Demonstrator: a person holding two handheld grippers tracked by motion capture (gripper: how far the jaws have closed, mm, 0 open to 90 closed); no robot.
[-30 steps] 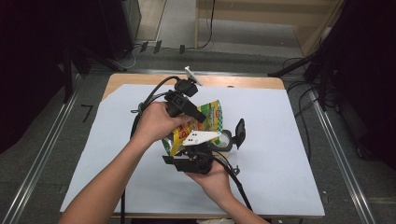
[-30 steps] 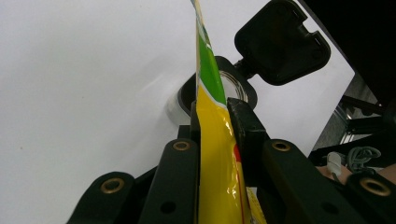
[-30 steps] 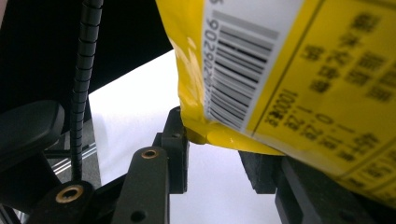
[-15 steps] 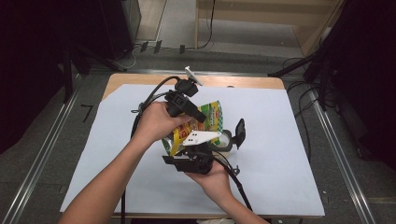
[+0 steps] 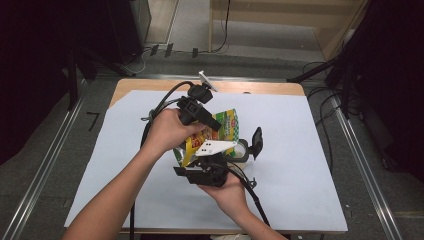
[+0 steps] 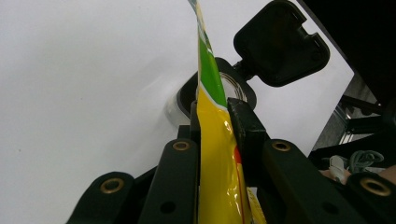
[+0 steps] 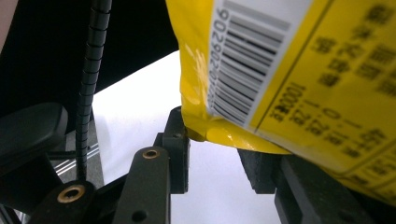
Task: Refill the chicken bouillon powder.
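Observation:
A yellow and green packet [image 5: 226, 124] is held upright over the middle of the white sheet. My left gripper [image 5: 216, 126] comes in from the upper left and is shut on the packet's upper part. In the left gripper view the packet [image 6: 215, 135] runs edge-on between the pressed pads of my left gripper [image 6: 212, 116]. Behind it stands a small clear jar [image 6: 186, 95] with its black flip lid [image 6: 280, 42] open. My right gripper [image 5: 200, 159] sits below. In its own view my right gripper [image 7: 217, 154] has its pads apart, with the packet's barcode corner [image 7: 243, 70] just over the gap.
The white sheet [image 5: 310, 175] covers a wooden table [image 5: 260, 87]. The jar [image 5: 241, 150] and its lid [image 5: 257, 140] stand just right of the packet. Black cables trail from both grippers, and metal rails run along the floor on both sides.

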